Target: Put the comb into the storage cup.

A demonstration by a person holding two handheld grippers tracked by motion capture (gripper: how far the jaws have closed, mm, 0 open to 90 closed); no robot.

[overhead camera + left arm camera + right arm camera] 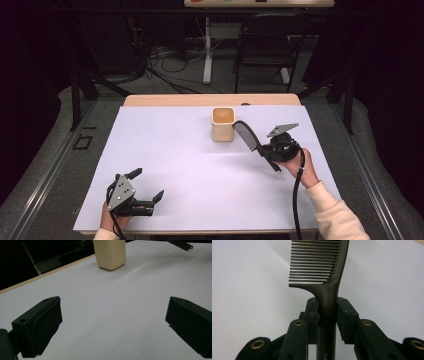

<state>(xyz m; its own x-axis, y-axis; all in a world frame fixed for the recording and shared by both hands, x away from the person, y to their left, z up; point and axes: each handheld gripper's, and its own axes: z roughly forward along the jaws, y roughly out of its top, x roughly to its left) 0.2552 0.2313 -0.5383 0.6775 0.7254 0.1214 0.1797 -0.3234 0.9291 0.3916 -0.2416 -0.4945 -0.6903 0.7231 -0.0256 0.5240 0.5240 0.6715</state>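
Right gripper (327, 311) pinches dark comb (322, 267) by its handle near beige cup (223, 124); left gripper (147, 185) rests on white sheet (200, 170). Its jaws spread wide, holding nothing.

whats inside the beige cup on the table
In the high view the cup looks empty: only its orange-tan inner wall shows. Its near wall hides the bottom. The comb is outside it, in the right gripper.

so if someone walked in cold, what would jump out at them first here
Most likely the dark comb, clamped by its handle in the right gripper and held above the white sheet, its toothed end reaching toward the small cream cup at the table's far middle. Next, the left gripper at the near left corner, its jaws spread wide with nothing between them.
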